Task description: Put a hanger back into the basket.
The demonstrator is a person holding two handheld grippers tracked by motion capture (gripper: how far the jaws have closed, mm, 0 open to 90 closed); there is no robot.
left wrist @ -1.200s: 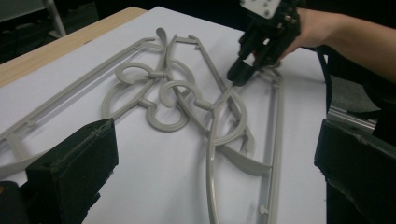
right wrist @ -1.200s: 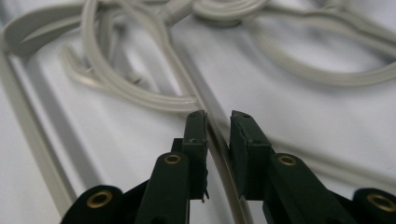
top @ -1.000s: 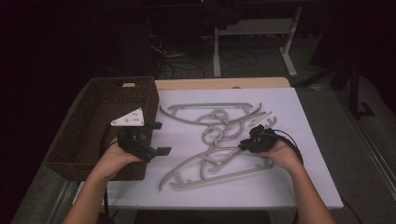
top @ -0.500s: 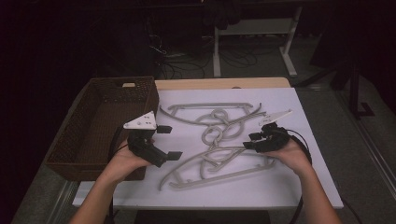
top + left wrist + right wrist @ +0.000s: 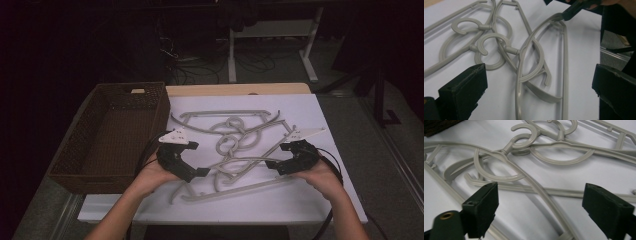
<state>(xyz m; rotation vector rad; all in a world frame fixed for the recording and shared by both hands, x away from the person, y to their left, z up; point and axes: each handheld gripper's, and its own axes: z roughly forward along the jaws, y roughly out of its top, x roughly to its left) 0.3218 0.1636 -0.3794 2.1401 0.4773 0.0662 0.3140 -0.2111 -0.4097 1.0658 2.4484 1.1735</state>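
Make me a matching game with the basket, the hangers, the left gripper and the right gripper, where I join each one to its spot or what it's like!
Things:
1. wicker basket
2. grey hangers
3. left gripper
4. right gripper

Descriptions:
A. tangled in a pile on the white sheet
B. jaws open at the right end of the pile
C. brown, standing at the left side of the table
D. jaws open at the left end of the pile, just right of the basket

Pairs: 1-C, 2-A, 3-D, 4-B
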